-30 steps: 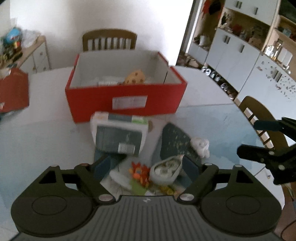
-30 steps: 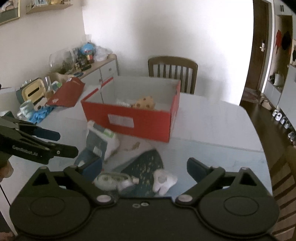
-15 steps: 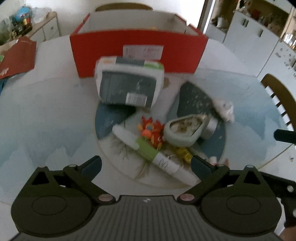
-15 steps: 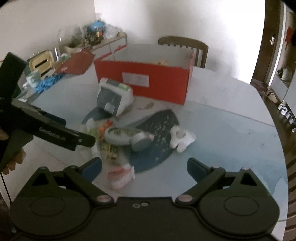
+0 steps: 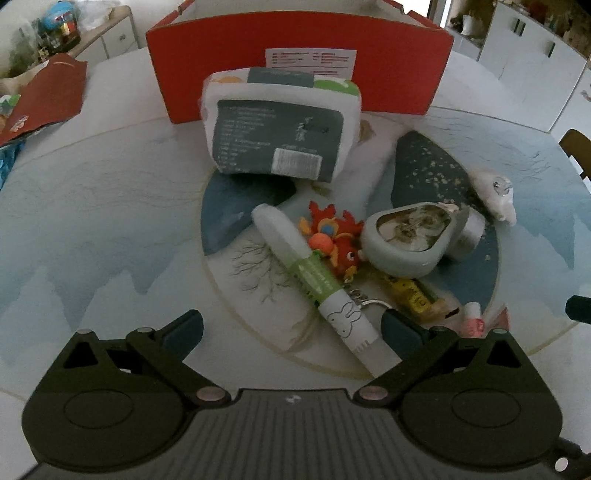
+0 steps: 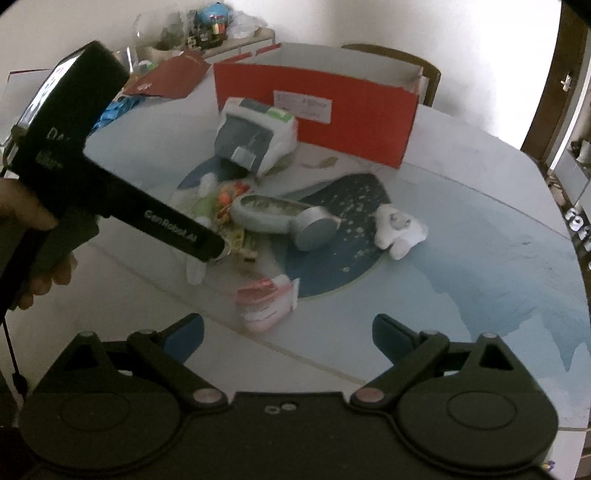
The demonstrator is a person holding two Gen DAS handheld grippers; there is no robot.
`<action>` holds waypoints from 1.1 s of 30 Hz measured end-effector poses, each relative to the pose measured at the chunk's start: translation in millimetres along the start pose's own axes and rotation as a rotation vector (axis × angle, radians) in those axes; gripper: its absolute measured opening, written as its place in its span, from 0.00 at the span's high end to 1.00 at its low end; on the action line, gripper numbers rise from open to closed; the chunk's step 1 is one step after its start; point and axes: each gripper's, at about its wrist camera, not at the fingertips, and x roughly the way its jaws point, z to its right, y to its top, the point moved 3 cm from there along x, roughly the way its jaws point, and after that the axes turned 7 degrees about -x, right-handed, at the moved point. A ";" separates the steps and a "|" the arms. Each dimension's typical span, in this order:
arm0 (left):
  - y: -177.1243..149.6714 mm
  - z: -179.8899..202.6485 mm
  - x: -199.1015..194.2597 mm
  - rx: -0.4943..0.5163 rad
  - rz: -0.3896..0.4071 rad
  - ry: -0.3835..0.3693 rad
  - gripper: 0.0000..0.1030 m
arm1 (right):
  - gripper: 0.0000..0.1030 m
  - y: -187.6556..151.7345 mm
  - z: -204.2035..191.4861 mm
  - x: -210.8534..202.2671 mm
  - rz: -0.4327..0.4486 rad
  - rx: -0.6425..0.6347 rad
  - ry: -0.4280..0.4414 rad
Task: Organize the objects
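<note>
A pile of small things lies in the middle of the round table: a white and green tube (image 5: 317, 284), a red toy keychain (image 5: 334, 236), a grey-green bottle (image 5: 410, 236) on its side, a white plush (image 5: 495, 192), a yellow item (image 5: 413, 293) and a white and grey packet (image 5: 280, 125). The red box (image 5: 299, 59) stands behind them. My left gripper (image 5: 291, 328) is open, just above the tube's near end. My right gripper (image 6: 288, 330) is open and empty, near a pink and white packet (image 6: 267, 299). The left gripper's body (image 6: 110, 177) shows in the right wrist view.
A red lid (image 5: 40, 96) lies at the far left of the table. A sideboard with clutter (image 6: 207, 26) stands by the wall. A wooden chair (image 6: 402, 62) is behind the box. White cabinets (image 5: 535, 48) are to the right.
Both grippers have pulled back and tilted down toward the pile. The left gripper has come over the tube's near end. Both stayed open.
</note>
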 end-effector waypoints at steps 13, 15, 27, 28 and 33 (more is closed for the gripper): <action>15.7 -45.7 0.1 -0.048 0.039 0.051 0.00 | 0.13 3.0 -2.1 15.3 -0.020 -0.006 -0.007; 20.2 -45.4 2.9 -0.035 0.047 0.050 0.00 | 0.14 4.2 -1.8 18.0 -0.021 -0.003 -0.012; 30.3 -37.0 15.7 0.001 0.073 0.015 0.02 | 0.24 6.5 -3.8 36.6 -0.046 -0.001 -0.015; 30.4 -36.9 16.2 -0.001 0.070 0.006 0.03 | 0.25 6.5 -4.2 37.8 -0.048 -0.005 -0.016; 32.1 -34.6 13.8 0.015 0.088 -0.013 0.15 | 0.28 8.4 -4.3 42.4 -0.049 -0.003 -0.012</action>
